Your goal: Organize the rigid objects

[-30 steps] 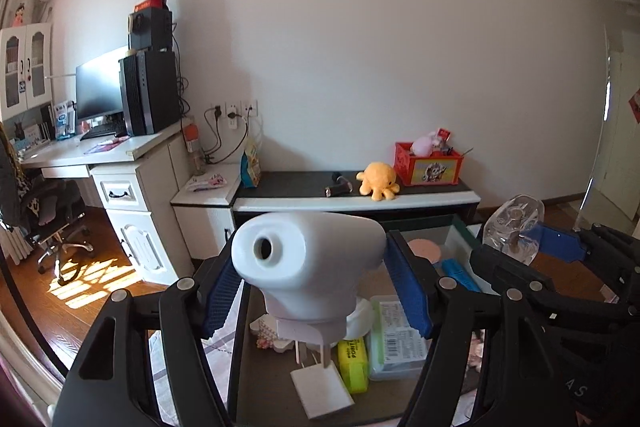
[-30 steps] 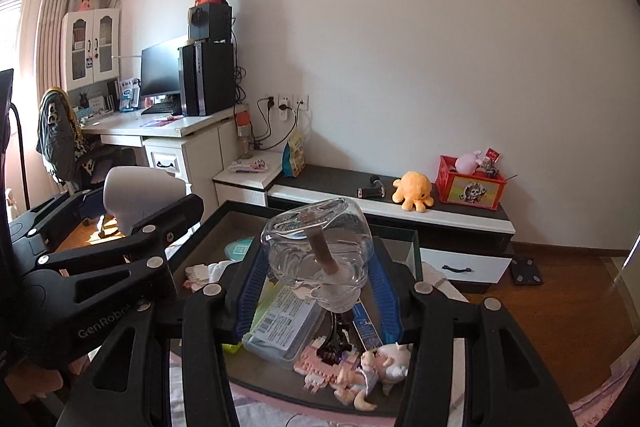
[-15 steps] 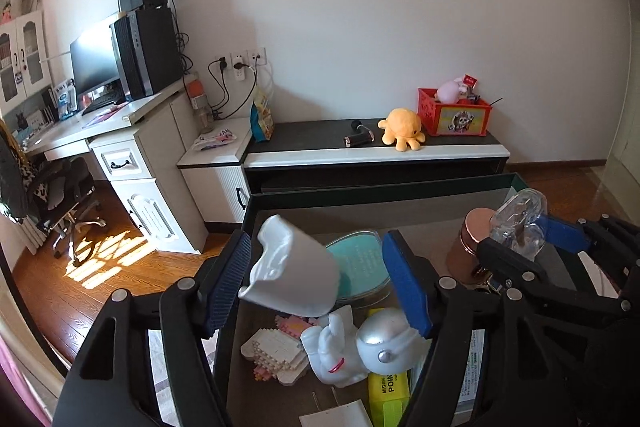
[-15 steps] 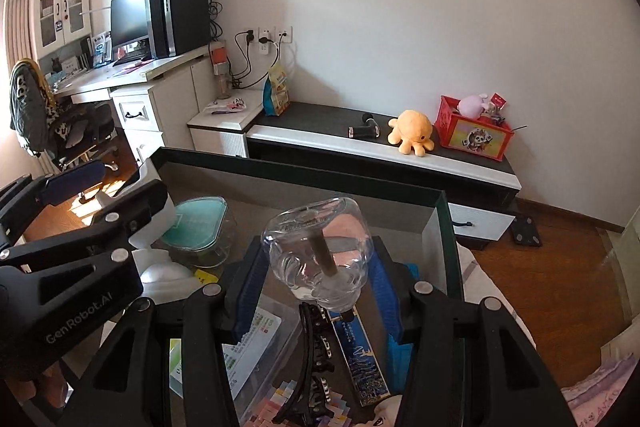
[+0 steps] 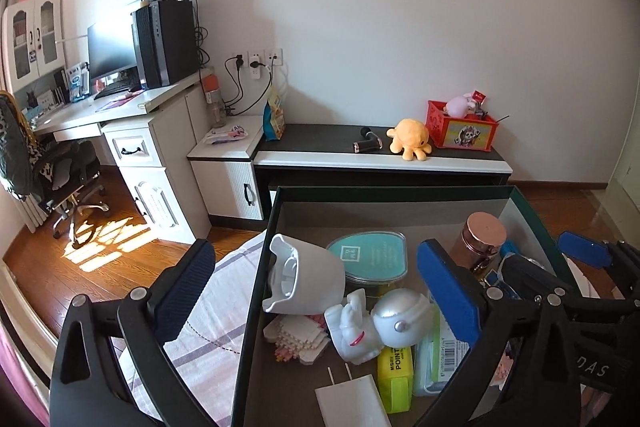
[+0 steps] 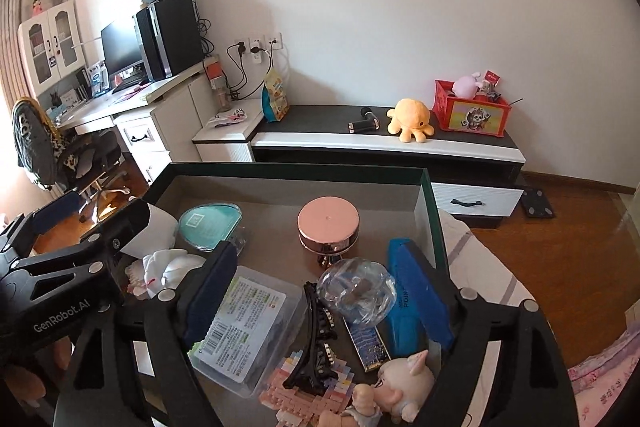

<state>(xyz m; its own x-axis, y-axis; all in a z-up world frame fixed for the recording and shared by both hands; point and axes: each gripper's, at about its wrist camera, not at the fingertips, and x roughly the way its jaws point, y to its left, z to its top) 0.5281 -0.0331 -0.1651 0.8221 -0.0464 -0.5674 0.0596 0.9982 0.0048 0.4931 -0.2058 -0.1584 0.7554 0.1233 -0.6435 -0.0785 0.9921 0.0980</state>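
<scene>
Both tools hang over a dark box (image 5: 256, 307) crowded with small things, and both are letting go. The left tool (image 5: 316, 291) has its jaws opening, with the white cup (image 5: 308, 279) lying on its side between them at the centre left of the left view, clear of both blue pads. It leans on the white astronaut figure (image 5: 376, 327) and a pile of pink bricks (image 5: 296, 339), just in front of a teal-lidded tub (image 5: 370, 257). The right tool (image 6: 320, 295) also has its jaws opening, and the clear globe (image 6: 356, 291) sits between them at the lower centre of the right view, free of the pads, on top of a black hair clip (image 6: 316, 339) and a narrow blue strip.

The risks come from those perches, as I judge them. The cup is round and propped, so it may roll towards the box wall or tip the astronaut if a pad brushes it on the way out. The globe looks the most fragile thing here. Resting on uneven things, it could slide against the copper-lidded jar (image 6: 328, 227) or the blue case (image 6: 412, 299). The two tools are also near each other over the box, so pulling both back together could knock one into the other.
</scene>
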